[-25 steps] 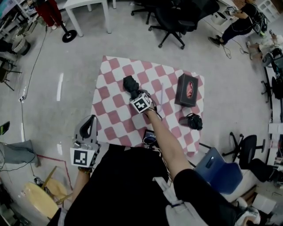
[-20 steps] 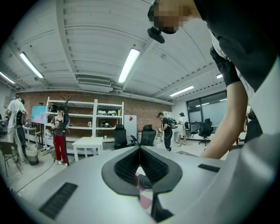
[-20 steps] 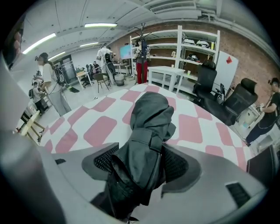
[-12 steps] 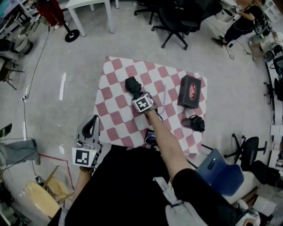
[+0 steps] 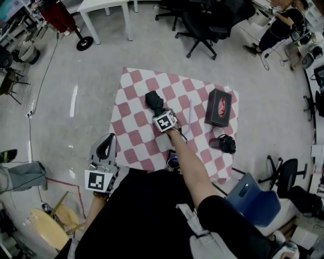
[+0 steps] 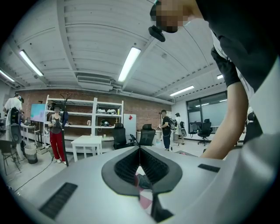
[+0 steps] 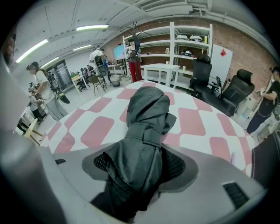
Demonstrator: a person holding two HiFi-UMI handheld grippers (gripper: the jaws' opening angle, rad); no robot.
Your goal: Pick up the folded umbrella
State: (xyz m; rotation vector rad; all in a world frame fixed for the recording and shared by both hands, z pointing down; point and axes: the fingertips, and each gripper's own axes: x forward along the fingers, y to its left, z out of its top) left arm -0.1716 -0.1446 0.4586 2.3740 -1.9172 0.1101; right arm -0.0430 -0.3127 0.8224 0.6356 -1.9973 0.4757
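The folded black umbrella (image 5: 153, 99) lies lengthwise on the red-and-white checked tablecloth (image 5: 132, 121), near the table's middle. My right gripper (image 5: 158, 111) is shut around its near end. In the right gripper view the umbrella (image 7: 147, 114) fills the space between the jaws of the right gripper (image 7: 140, 165), and its strap and folds bulge out ahead of them. I cannot tell whether it rests on the cloth or hangs just above it. My left gripper (image 5: 105, 146) is held off the table's near left corner, shut and empty, as the left gripper view (image 6: 140, 151) shows.
A black tissue box (image 5: 218, 108) stands at the table's right side, with a small black object (image 5: 225, 143) nearer me. A thin white stick (image 5: 190, 109) lies right of the umbrella. Office chairs (image 5: 205, 20), a white table (image 5: 105, 6) and a blue chair (image 5: 253, 200) surround the table.
The whole head view has drifted slightly down and right. Relative to the table, the right gripper and the umbrella have stayed where they were. The left gripper hangs as before.
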